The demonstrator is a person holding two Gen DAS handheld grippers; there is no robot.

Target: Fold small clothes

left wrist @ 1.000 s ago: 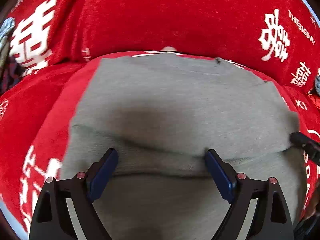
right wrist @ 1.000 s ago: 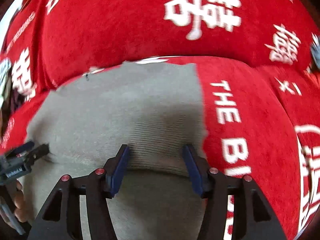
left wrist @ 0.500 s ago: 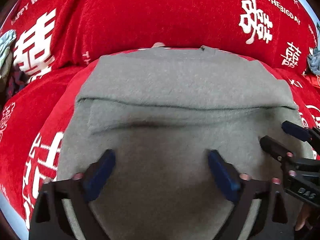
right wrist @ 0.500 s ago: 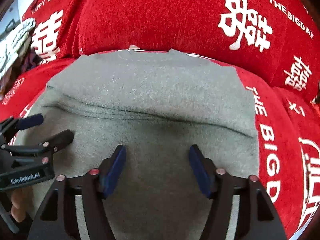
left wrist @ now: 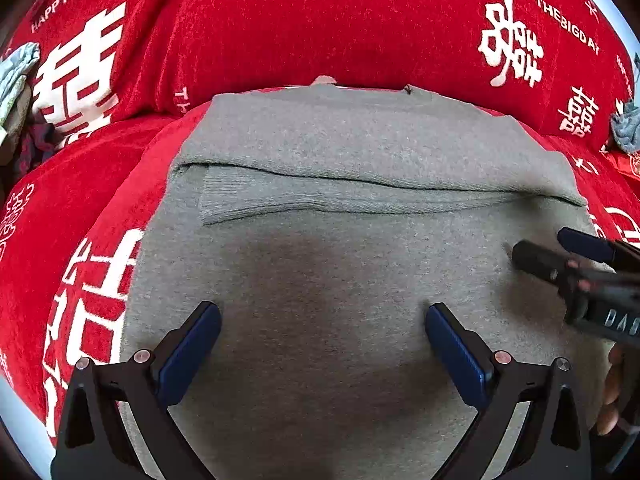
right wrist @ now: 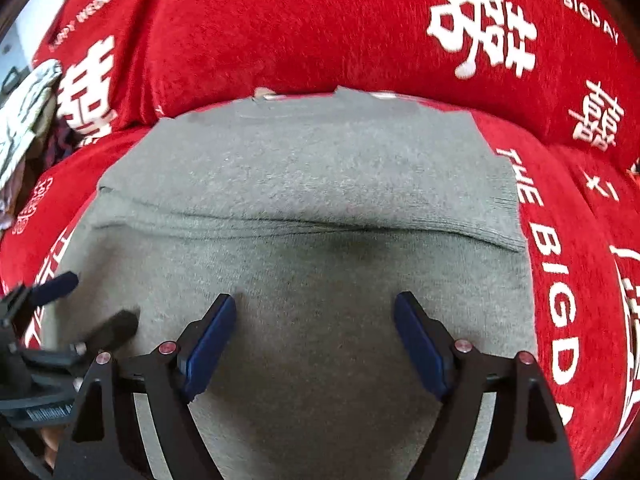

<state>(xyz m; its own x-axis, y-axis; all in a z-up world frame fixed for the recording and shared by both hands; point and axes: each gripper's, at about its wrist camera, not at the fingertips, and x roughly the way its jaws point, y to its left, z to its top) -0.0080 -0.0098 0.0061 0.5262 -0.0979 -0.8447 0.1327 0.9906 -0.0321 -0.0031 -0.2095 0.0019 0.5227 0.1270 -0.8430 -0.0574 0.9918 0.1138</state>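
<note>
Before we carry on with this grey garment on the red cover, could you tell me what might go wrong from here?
1. The folded-over edge lies uneven, with a ribbed hem poking out at its left end; another fold may lock that skew in.
2. The left gripper and right gripper, both open with nothing between the pads, sit close together and might collide.
3. The plush red cover could drag the grey garment.

A plain heather-grey knit garment [left wrist: 340,280] is lying on a bright red plush cover [left wrist: 280,20] that is showing white double-happiness characters and white lettering. The black grippers are carrying dark blue pads [left wrist: 192,356]. Pale grey-blue cloth [left wrist: 16,76] is showing at the edge.
</note>
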